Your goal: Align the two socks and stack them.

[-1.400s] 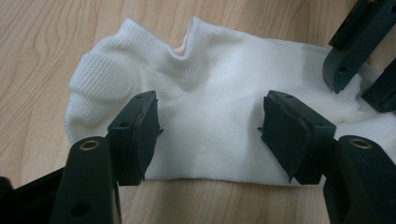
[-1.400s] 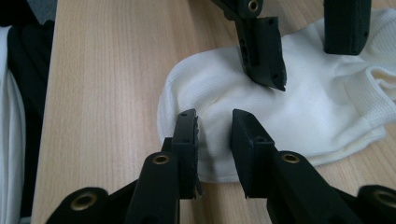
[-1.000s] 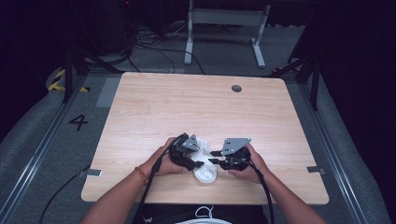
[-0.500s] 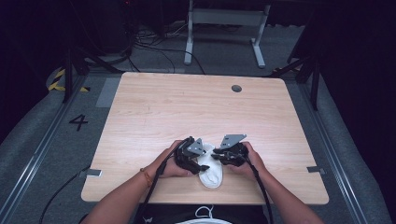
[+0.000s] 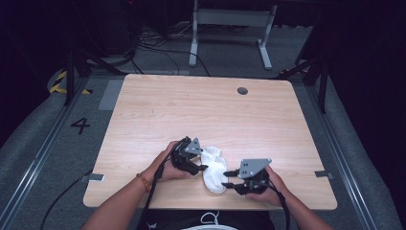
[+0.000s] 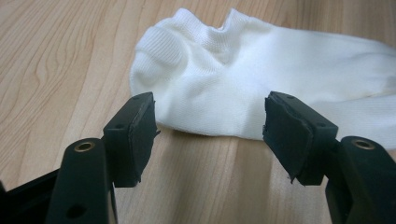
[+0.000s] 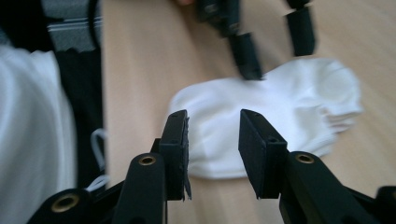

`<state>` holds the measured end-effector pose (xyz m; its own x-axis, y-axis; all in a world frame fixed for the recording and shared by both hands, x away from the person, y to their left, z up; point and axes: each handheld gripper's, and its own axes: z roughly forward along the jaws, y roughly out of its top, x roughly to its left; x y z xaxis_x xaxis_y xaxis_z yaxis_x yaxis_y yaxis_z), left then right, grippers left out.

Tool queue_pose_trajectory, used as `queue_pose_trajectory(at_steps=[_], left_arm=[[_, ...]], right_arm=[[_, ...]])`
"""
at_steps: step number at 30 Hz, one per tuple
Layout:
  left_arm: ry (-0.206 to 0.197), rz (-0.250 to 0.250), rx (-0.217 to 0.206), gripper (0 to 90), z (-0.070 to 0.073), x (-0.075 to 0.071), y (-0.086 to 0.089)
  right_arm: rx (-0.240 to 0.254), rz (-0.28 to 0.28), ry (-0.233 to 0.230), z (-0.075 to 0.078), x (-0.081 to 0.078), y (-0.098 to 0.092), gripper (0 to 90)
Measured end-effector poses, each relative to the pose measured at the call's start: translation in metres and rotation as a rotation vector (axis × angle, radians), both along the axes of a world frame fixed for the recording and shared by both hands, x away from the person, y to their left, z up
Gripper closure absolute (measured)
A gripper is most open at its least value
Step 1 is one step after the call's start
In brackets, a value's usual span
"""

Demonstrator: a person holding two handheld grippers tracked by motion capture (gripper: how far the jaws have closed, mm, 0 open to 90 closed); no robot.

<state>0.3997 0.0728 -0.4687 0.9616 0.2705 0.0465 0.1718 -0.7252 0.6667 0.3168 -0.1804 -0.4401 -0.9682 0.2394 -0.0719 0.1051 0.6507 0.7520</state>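
A white sock [image 5: 214, 168] lies crumpled on the wooden table [image 5: 206, 110], near the table's near edge and slightly right of its middle. The left gripper [image 5: 198, 167] sits just left of the sock, its jaws pointing right at it. In the left gripper view the jaws stand wide apart with nothing between them, the sock [image 6: 261, 84] lying flat on the wood just beyond the pads [image 6: 135, 133]. The right gripper [image 5: 230, 178] sits just right of the sock, close to the near edge, with jaws pointing left. In the right gripper view its jaws are parted by a narrower gap, released and holding nothing, with the sock [image 7: 275, 116] ahead of them and the left gripper [image 7: 271, 51] at the sock's far side, one of its jaw tips down at the cloth.

The far half of the table is bare wood, apart from a small round grommet [image 5: 242, 90] near the far right corner. Wide bare stretches lie left and right of both hands too.
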Motion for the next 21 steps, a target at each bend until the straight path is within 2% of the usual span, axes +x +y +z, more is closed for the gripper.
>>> queue_pose_trajectory(at_steps=[2,7,13,14,15,21], left_arm=[[0.013,0.002,0.002,34.2,-0.003,0.000,-0.003],[0.032,-0.015,-0.015,33.8,-0.006,0.003,-0.007],[0.042,-0.025,-0.021,33.2,-0.008,0.006,-0.008],[0.039,-0.031,-0.024,33.1,-0.008,0.007,-0.008],[0.047,-0.024,-0.026,32.8,-0.008,0.007,-0.008],[0.040,-0.025,-0.028,31.9,-0.009,0.009,-0.009]], right_arm=[[-0.008,0.018,0.006,-0.004,-0.013,-0.002,63.3],[-0.005,0.045,-0.003,-0.005,-0.024,0.001,62.5],[-0.024,0.095,-0.015,-0.012,-0.026,0.013,62.7],[-0.045,0.103,-0.022,-0.015,-0.025,0.015,62.7],[-0.058,0.102,-0.028,-0.016,-0.025,0.017,62.9],[-0.088,0.116,-0.057,-0.022,-0.022,0.025,64.0]])
